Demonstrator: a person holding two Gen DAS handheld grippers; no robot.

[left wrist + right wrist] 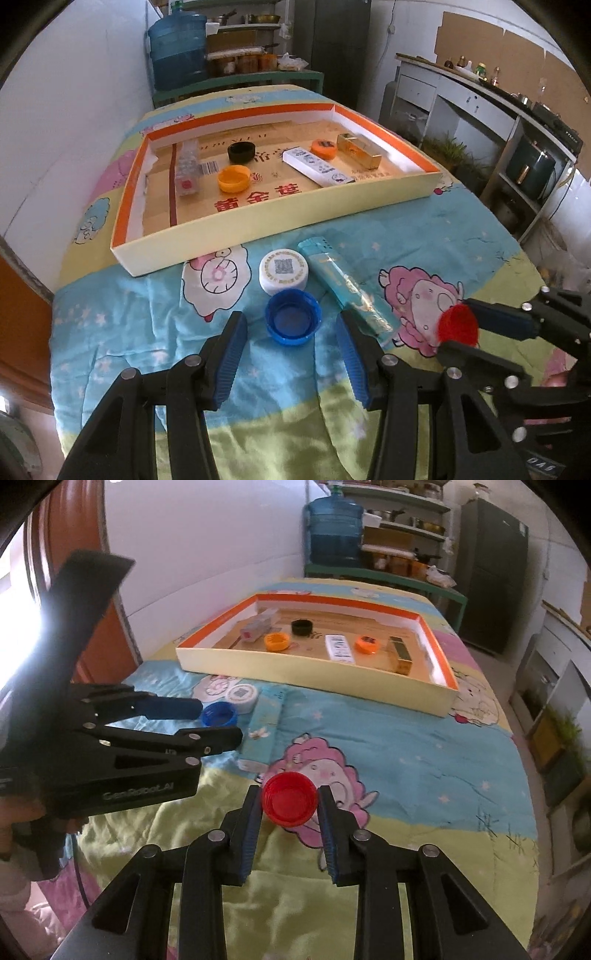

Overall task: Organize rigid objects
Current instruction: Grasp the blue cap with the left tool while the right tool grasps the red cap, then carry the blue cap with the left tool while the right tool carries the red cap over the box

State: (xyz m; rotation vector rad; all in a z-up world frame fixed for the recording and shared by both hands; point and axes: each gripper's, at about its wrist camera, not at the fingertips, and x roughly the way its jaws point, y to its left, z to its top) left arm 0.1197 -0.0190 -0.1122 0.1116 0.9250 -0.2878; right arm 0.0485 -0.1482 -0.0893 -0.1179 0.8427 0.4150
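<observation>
Pinching a red cap (289, 804) by its sides, the right gripper (289, 810) has its jaws closed on it, holding it above the quilt (406, 746); the cap is translucent and ribbed, its open side towards the camera. The left gripper (291, 332) hangs with jaws about half open and empty, straddling a blue cap (292, 316) that lies open side up on the quilt. Just beyond it sit a white cap (283, 271) and a light blue lighter (343, 284). The quilt is blue and green, printed with cartoon sheep. Behind stand a water jug (177, 48) and shelves. The shallow tray (280, 236) holds a black cap (242, 152), two orange caps (233, 178), a white box (317, 166), a gold box (358, 149) and a clear box (188, 168).
</observation>
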